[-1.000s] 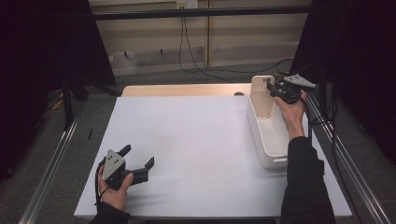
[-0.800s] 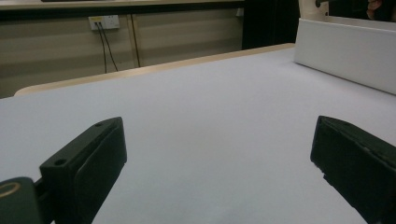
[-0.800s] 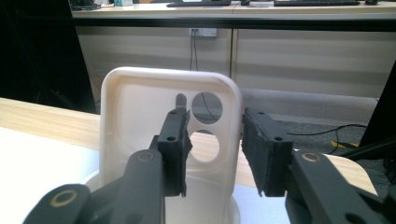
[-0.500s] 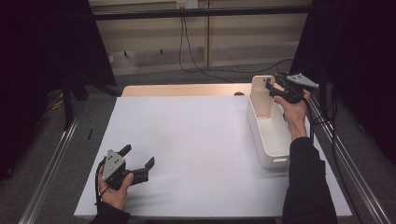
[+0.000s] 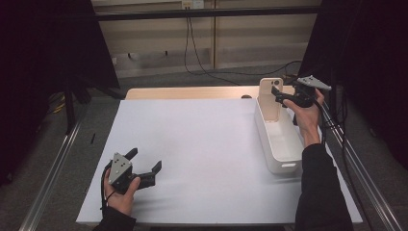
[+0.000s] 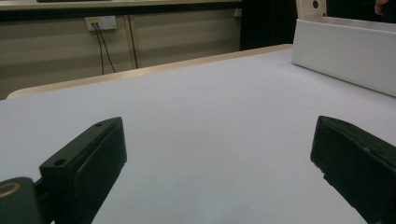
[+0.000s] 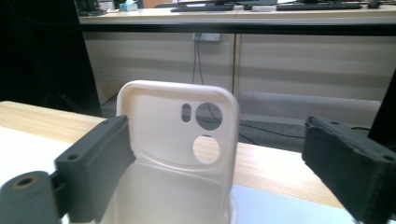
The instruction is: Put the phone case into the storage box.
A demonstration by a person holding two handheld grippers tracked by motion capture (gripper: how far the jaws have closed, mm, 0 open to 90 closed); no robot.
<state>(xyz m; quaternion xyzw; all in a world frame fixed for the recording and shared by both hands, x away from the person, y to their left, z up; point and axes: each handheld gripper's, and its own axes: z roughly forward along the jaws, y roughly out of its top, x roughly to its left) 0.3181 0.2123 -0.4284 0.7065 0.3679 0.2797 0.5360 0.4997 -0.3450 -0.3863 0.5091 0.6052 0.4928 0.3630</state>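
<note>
Reaching for the case [image 7: 180,135] | case stands upright, long side up, at the far end of the bin [image 5: 278,144] | right gripper [image 5: 285,96] wide open, case between its jaws, not squeezed | left gripper [image 5: 144,166] wide open, far off on the table [image 5: 202,144]

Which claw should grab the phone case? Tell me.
Right. The right claw is open at the phone case standing in the white bin; its jaws flank the case. The left claw rests far across the table.

Black hand-held grippers [image 5: 143,168], grey three-cornered top plates, black cables; dark sleeves [image 5: 321,192].
</note>
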